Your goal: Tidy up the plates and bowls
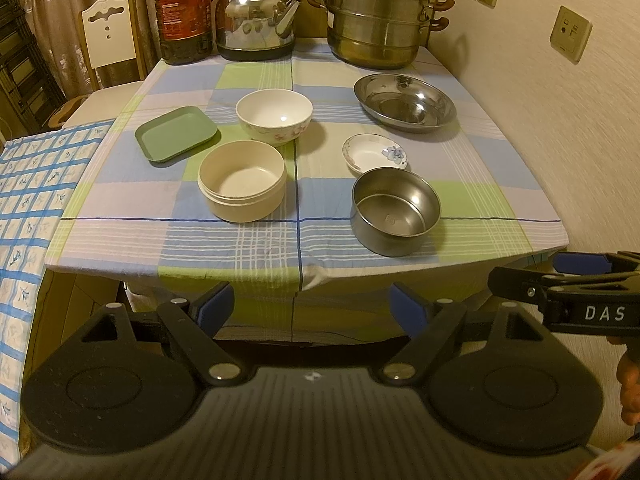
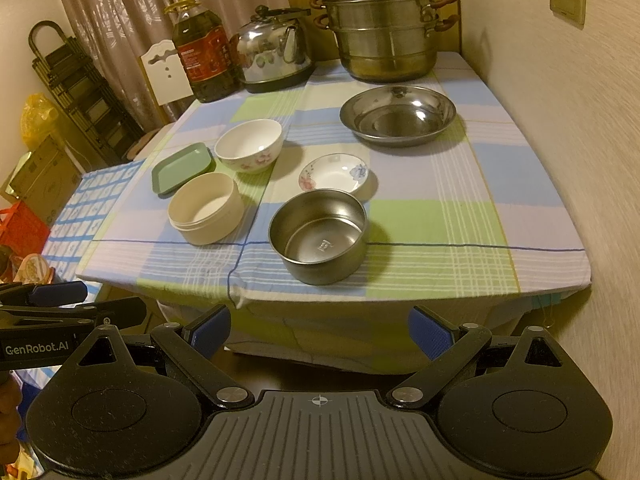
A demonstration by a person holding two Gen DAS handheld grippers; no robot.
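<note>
On the checked tablecloth sit a green rectangular plate (image 1: 176,136) (image 2: 183,166), a white floral bowl (image 1: 274,115) (image 2: 249,145), a cream round bowl (image 1: 241,179) (image 2: 206,207), a small floral saucer (image 1: 375,153) (image 2: 334,173), a steel bowl (image 1: 395,210) (image 2: 318,235) and a wide steel plate (image 1: 405,101) (image 2: 397,113). My left gripper (image 1: 310,305) hangs open below the table's front edge, holding nothing. My right gripper (image 2: 319,328) is likewise open and empty, in front of the steel bowl. Each gripper shows at the edge of the other's view.
At the table's back stand an oil bottle (image 1: 183,12), a steel kettle (image 1: 256,20) and a stacked steamer pot (image 1: 378,16). A wall (image 1: 560,120) runs along the right side. A chair (image 1: 108,32) and a blue-checked covered surface (image 1: 36,184) lie to the left.
</note>
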